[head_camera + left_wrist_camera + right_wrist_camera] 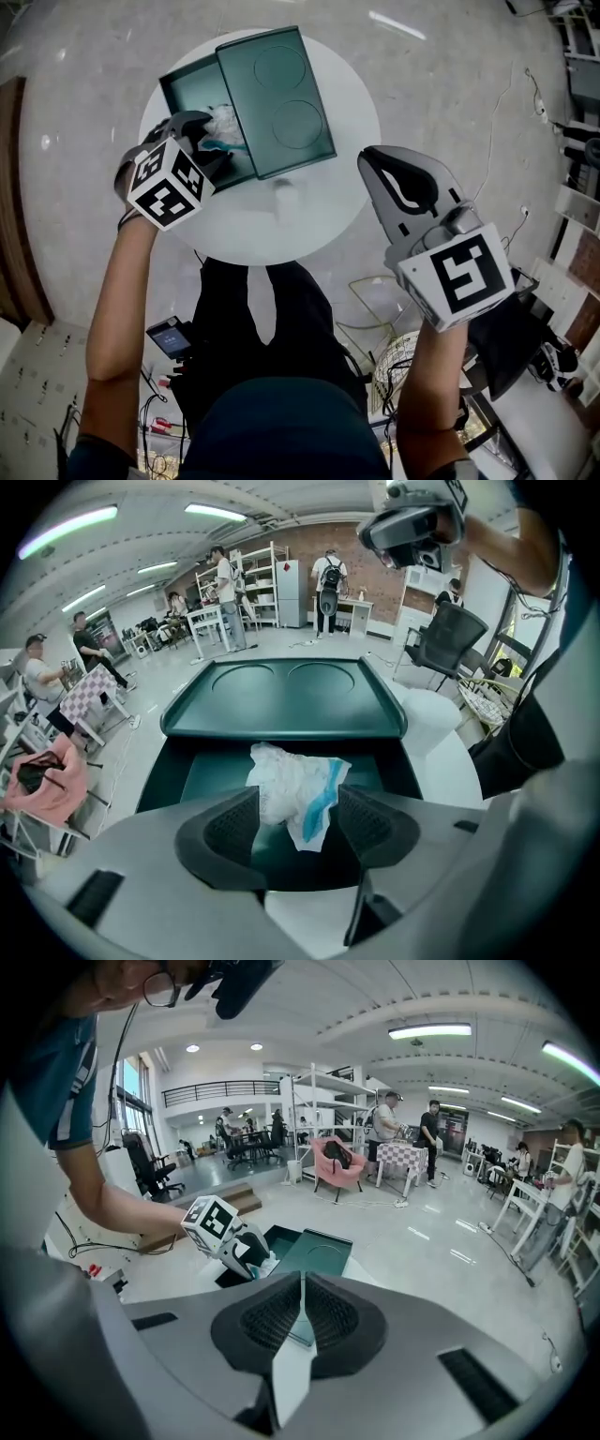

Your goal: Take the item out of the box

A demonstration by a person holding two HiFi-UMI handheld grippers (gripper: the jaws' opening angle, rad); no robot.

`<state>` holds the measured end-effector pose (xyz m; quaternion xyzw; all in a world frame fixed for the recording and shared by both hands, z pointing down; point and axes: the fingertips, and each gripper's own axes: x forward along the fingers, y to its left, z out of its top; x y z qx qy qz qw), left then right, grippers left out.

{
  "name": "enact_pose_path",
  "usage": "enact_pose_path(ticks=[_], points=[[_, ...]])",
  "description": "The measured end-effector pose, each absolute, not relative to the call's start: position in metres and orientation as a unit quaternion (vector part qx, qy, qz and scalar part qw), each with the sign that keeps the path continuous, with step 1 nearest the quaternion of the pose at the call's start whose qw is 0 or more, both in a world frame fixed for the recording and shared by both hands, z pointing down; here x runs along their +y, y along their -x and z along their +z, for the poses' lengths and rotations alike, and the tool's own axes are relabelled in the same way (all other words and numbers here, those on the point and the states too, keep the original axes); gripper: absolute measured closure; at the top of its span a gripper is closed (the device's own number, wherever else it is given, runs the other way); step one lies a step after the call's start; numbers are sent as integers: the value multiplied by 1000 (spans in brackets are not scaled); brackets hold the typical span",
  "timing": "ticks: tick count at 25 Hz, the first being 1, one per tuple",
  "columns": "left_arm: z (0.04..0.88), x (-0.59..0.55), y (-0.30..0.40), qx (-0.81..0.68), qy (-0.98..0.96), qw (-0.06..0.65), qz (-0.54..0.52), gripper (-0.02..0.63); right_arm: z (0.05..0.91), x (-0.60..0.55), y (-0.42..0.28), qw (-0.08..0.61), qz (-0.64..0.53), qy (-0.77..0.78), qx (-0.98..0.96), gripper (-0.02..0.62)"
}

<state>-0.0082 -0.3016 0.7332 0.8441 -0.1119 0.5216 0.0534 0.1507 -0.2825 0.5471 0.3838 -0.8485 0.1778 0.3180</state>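
Observation:
A dark green box stands open on the round white table, its lid resting slid aside over the right part. Inside lies a crumpled white item with a blue stripe. My left gripper reaches into the box from the near side. Its jaws stand wide, one on each side of the item, and they do not press on it. My right gripper hovers off the table's right edge, shut with nothing in it. In the right gripper view the pads meet, and the box is far ahead.
A small white thing sits on the table in front of the box. Below the table's right side are cables and a wire basket. A black chair, shelves and several people stand further off in the room.

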Motion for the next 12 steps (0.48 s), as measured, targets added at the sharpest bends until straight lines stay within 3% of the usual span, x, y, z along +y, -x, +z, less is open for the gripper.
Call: enact_pose_path(ticks=[7,10,12], points=[[744,-310,5,-108,-834,41,539,355,559,-278,-159,329,191,-385,-841,555],[745,-315,9,-114,-823,16,555,459,555,-281,-157,321,189,-391,-842,555],[748,-315,10,-114,-815,0,569,491,552,-281,-157,318,187,-394,-842,555]])
